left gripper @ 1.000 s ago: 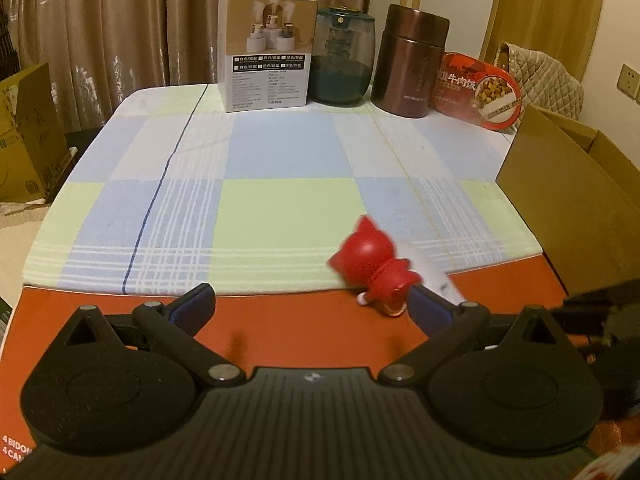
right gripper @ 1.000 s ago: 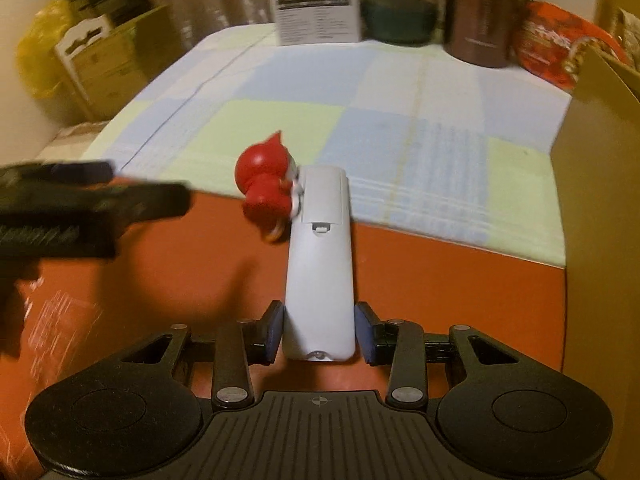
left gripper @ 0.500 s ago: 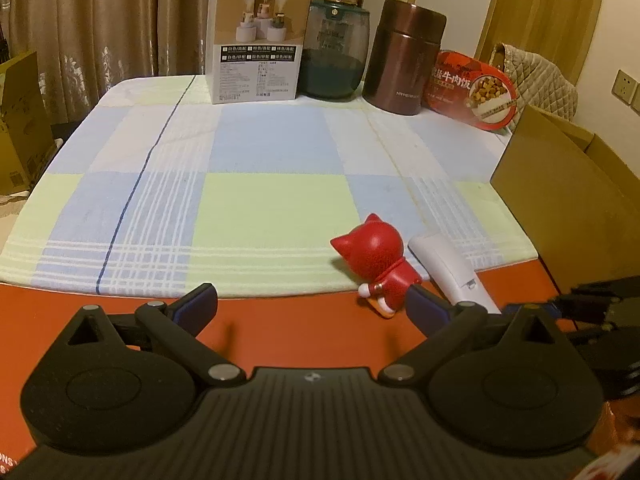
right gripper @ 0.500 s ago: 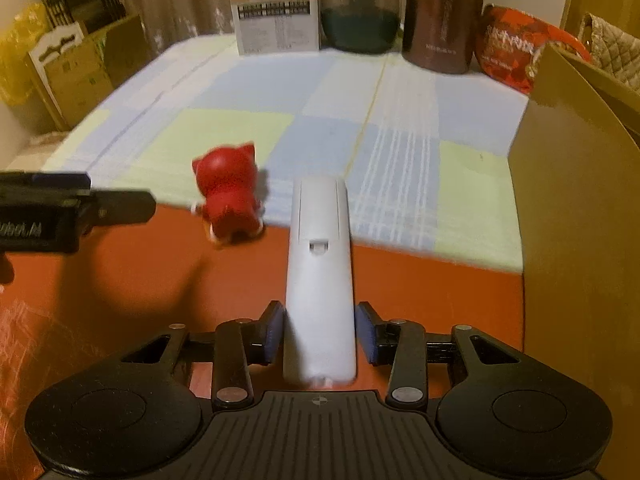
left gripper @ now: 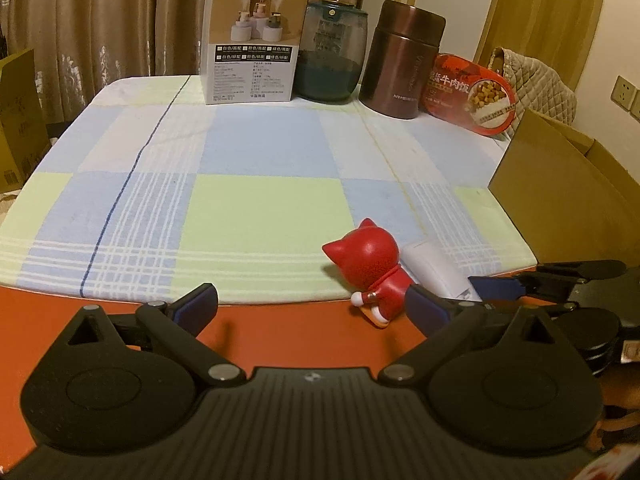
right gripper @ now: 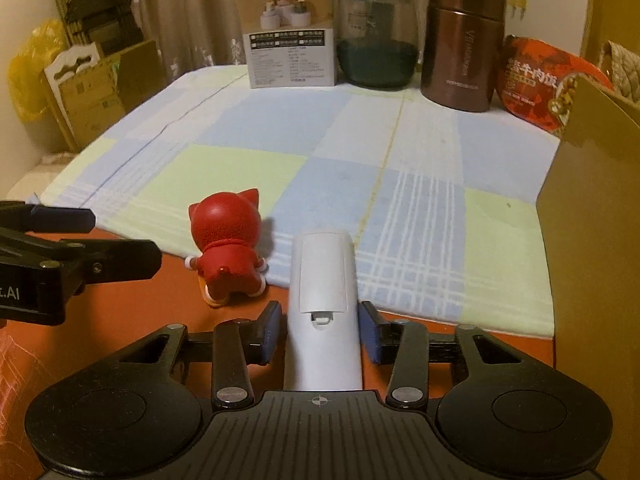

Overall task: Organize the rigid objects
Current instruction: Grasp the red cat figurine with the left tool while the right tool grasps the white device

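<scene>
A white remote control (right gripper: 322,304) lies face down at the near edge of the checked cloth, between the fingers of my right gripper (right gripper: 320,334). The blue pads stand a little off its sides, so the jaws are open around it. The remote also shows in the left wrist view (left gripper: 434,272). A red cat figurine (right gripper: 226,246) stands just left of the remote, its back to me; it shows in the left wrist view (left gripper: 370,272) too. My left gripper (left gripper: 312,308) is open and empty, low over the red surface, with its right finger beside the figurine.
At the back of the table stand a white product box (left gripper: 252,42), a dark green jar (left gripper: 332,50), a brown thermos (left gripper: 404,56) and a red food bowl (left gripper: 468,94). An open cardboard box (left gripper: 560,192) stands at the right edge. More cardboard boxes (right gripper: 100,84) lie beyond the left side.
My right gripper has let go of the remote: the pads have opened off its sides. The figurine now stands upright beside the remote. Both grippers have shifted slightly.
</scene>
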`<move>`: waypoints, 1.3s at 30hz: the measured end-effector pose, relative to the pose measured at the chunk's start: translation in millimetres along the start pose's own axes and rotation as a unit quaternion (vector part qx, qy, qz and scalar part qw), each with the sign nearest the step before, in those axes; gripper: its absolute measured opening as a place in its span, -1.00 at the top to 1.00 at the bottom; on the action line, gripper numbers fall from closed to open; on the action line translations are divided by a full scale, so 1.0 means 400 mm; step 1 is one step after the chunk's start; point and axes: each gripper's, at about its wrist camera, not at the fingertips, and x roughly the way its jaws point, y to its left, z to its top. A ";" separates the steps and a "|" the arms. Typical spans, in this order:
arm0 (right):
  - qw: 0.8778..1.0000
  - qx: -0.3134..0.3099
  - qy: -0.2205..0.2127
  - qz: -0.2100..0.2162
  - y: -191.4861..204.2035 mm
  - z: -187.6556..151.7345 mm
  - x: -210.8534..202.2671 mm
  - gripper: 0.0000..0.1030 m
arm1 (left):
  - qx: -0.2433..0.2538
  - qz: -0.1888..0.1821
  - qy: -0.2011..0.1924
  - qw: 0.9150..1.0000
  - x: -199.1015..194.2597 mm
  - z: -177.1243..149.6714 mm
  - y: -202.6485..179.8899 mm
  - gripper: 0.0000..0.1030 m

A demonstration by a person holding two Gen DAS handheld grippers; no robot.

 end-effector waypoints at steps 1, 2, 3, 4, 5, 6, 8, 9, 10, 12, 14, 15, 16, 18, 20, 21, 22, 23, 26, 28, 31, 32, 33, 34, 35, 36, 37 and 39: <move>1.000 -0.005 0.003 -0.003 0.004 0.003 0.002 0.32 | -0.003 -0.001 -0.001 1.000 0.000 -0.001 0.000 -0.90; 1.000 0.000 0.005 -0.005 0.001 0.004 0.003 0.32 | -0.006 -0.002 -0.002 1.000 0.002 -0.001 -0.001 -0.89; 1.000 0.011 0.006 -0.008 -0.005 0.008 0.002 0.32 | -0.008 -0.003 -0.003 1.000 0.003 -0.001 -0.003 -0.88; 1.000 0.018 0.006 -0.013 -0.010 0.011 0.000 0.32 | -0.010 -0.005 -0.004 1.000 0.005 -0.002 -0.005 -0.87; 1.000 0.024 0.004 -0.017 -0.016 0.014 -0.005 0.32 | -0.013 -0.006 -0.004 1.000 0.008 -0.003 -0.006 -0.84; 0.999 0.031 0.001 -0.020 -0.023 0.017 -0.010 0.32 | -0.017 -0.007 -0.003 1.000 0.011 -0.003 -0.007 -0.81; 0.999 0.043 -0.002 -0.031 -0.041 0.025 -0.018 0.32 | -0.025 -0.012 -0.003 1.000 0.019 -0.001 -0.010 -0.74; 0.998 0.049 -0.002 -0.035 -0.051 0.027 -0.021 0.32 | -0.031 -0.015 -0.002 0.999 0.025 0.000 -0.013 -0.73; 0.998 0.053 -0.003 -0.037 -0.059 0.028 -0.023 0.32 | -0.034 -0.018 -0.002 0.999 0.029 0.001 -0.018 -0.73; 0.997 0.060 -0.001 -0.040 -0.071 0.027 -0.023 0.32 | -0.035 -0.021 -0.007 0.999 0.037 0.004 -0.031 -0.72; 0.997 0.066 0.001 -0.043 -0.082 0.025 -0.022 0.32 | -0.025 -0.021 -0.019 0.999 0.043 0.007 -0.049 -0.72; 0.997 0.069 0.002 -0.044 -0.087 0.024 -0.022 0.32 | -0.023 -0.026 -0.022 0.999 0.047 0.011 -0.057 -0.69; 0.996 0.072 0.003 -0.044 -0.092 0.024 -0.021 0.32 | -0.023 -0.030 -0.024 0.999 0.052 0.014 -0.063 -0.67; 0.996 0.075 0.003 -0.044 -0.098 0.024 -0.020 0.32 | -0.019 -0.029 -0.025 0.999 0.069 0.020 -0.075 -0.57; 0.996 0.077 0.002 -0.044 -0.102 0.022 -0.023 0.32 | -0.011 -0.024 -0.024 0.999 0.088 0.023 -0.085 -0.46; 0.996 0.078 0.002 -0.044 -0.104 0.021 -0.023 0.32 | -0.009 -0.019 -0.022 1.000 0.099 0.025 -0.088 -0.38; 0.996 0.079 0.003 -0.043 -0.106 0.021 -0.023 0.32 | -0.008 -0.016 -0.022 1.000 0.108 0.025 -0.087 -0.33; 0.996 0.081 0.003 -0.043 -0.108 0.020 -0.022 0.32 | -0.009 -0.014 -0.022 1.000 0.118 0.027 -0.087 -0.24; 0.996 0.083 0.004 -0.041 -0.111 0.020 -0.018 0.32 | -0.009 -0.010 -0.017 1.000 0.143 0.029 -0.085 -0.03; 0.996 0.083 0.006 -0.039 -0.110 0.020 -0.016 0.32 | -0.006 -0.013 -0.019 1.000 0.145 0.028 -0.083 -0.01; 0.996 0.083 0.006 -0.034 -0.104 0.020 -0.016 0.32 | 0.006 -0.021 -0.014 1.000 0.135 0.026 -0.081 0.18; 0.996 0.082 0.006 -0.031 -0.100 0.021 -0.017 0.32 | 0.013 -0.023 -0.010 1.000 0.127 0.026 -0.080 0.22; 0.996 0.080 0.006 -0.028 -0.095 0.020 -0.019 0.32 | 0.020 -0.020 -0.006 1.000 0.120 0.024 -0.080 0.22; 0.997 0.078 0.007 -0.025 -0.091 0.020 -0.021 0.32 | 0.028 -0.018 -0.002 0.999 0.113 0.022 -0.079 0.22; 0.997 0.077 0.006 -0.021 -0.087 0.020 -0.024 0.32 | 0.033 -0.019 0.003 0.999 0.105 0.018 -0.076 0.22; 0.997 0.076 0.006 -0.017 -0.083 0.020 -0.028 0.32 | 0.034 -0.021 0.010 0.999 0.095 0.013 -0.070 0.22; 0.997 0.076 0.005 -0.014 -0.080 0.019 -0.032 0.32 | 0.036 -0.023 0.017 0.999 0.084 0.008 -0.065 0.22; 0.997 0.078 0.003 -0.007 -0.076 0.019 -0.041 0.32 | 0.043 -0.025 0.025 0.998 0.061 -0.001 -0.058 0.22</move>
